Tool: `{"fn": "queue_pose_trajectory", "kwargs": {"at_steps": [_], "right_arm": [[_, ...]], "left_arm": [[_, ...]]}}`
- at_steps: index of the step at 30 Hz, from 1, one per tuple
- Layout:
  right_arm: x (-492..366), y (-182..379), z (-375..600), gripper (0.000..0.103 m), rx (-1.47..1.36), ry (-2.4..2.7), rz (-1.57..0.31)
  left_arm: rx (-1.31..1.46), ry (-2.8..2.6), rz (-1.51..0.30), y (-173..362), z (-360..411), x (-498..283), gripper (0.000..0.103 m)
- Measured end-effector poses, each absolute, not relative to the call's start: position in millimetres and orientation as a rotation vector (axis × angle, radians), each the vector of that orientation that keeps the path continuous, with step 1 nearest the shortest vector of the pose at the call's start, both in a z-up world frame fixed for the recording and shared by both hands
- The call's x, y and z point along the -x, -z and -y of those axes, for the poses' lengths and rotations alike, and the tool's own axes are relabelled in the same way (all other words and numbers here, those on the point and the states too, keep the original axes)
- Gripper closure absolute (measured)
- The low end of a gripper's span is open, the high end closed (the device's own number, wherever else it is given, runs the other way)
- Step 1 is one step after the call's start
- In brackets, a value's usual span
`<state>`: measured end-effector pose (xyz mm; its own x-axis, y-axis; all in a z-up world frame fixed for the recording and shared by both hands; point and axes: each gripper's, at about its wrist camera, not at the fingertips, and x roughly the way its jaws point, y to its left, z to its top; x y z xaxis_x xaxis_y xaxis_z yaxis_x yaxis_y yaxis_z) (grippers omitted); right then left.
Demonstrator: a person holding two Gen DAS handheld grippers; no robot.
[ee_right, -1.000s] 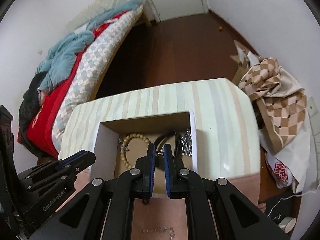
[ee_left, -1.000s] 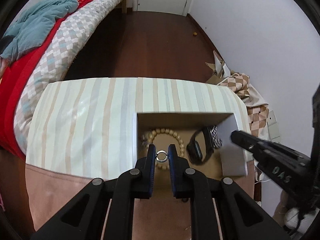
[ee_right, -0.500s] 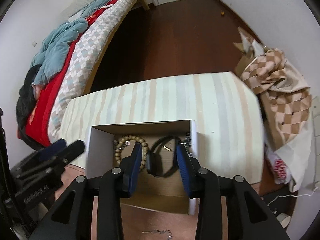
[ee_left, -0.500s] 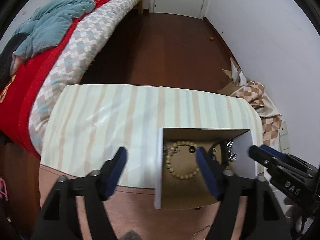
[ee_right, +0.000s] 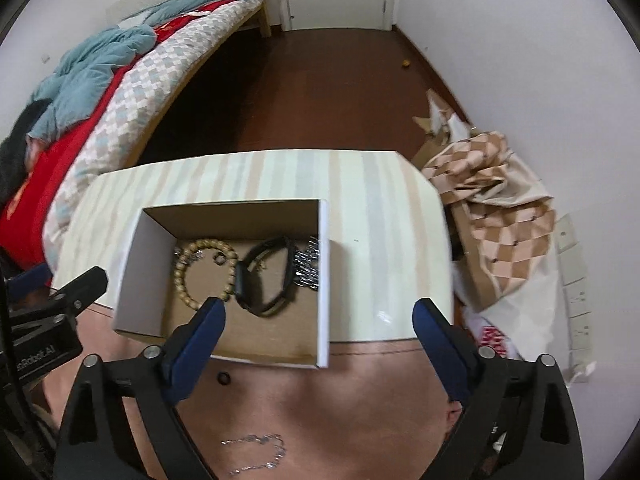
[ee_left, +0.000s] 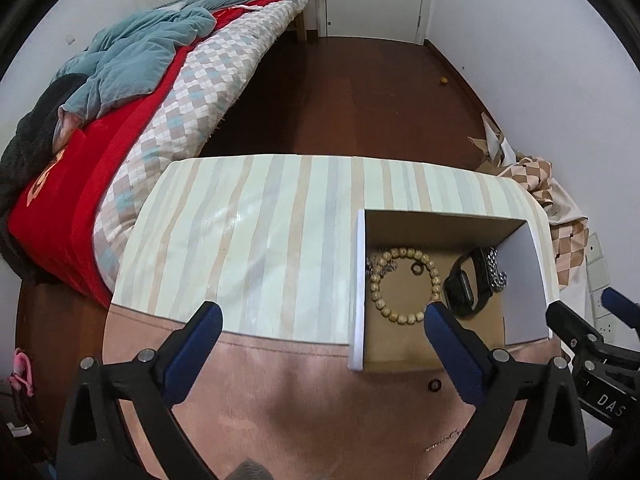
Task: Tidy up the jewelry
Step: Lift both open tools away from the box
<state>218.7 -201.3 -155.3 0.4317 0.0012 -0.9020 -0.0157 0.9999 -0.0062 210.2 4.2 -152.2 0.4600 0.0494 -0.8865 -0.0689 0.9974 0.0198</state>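
Note:
An open cardboard box [ee_left: 361, 280] [ee_right: 324, 276] stands on the striped table. In it lie a wooden bead bracelet [ee_left: 402, 285] [ee_right: 204, 268], a small ring [ee_left: 417, 268] [ee_right: 219, 258], a black watch [ee_left: 466, 288] [ee_right: 264, 276] and a silver metal band [ee_left: 496, 270] [ee_right: 307, 264]. A dark ring [ee_left: 435, 385] [ee_right: 223, 378] lies on the brown surface in front of the box. A silver chain [ee_right: 256, 454] [ee_left: 446, 438] lies nearer to me. My left gripper [ee_left: 320, 322] is open and empty, above the table's front edge. My right gripper [ee_right: 318, 318] is open and empty, over the box's near side.
A bed [ee_left: 160, 92] with red and checked covers stands at the left. Checked cloth and cardboard [ee_right: 492, 216] lie on the floor at the right, next to the white wall. Dark wooden floor [ee_left: 352, 92] runs to a door behind the table.
My left gripper opened and let the small ring go into the box, then drew back and left. My right gripper opened wide and drew back too.

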Motion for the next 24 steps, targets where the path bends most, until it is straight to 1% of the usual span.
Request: {"fn": "queue_pose_trajectory", "kwargs": {"at_steps": [2,12,24], "right_arm": [[-212.7,151.5,202.1,0.003,0.032,0.012,-1.112],[-175.3,113.1,204.4,0.002,0.066,0.058,-1.010],[-125.3,57.2,207.7,0.002,0.032,0.067,-0.881]], "left_arm": [[0.014,-0.080,-1.083,150.4,-1.9,-205.7,0.000],[0.021,-0.095,-0.985,115.6,3.6,-164.8,0.000],[0.022,-0.057,-0.897,67.1,13.9,-124.6,0.000]]}}
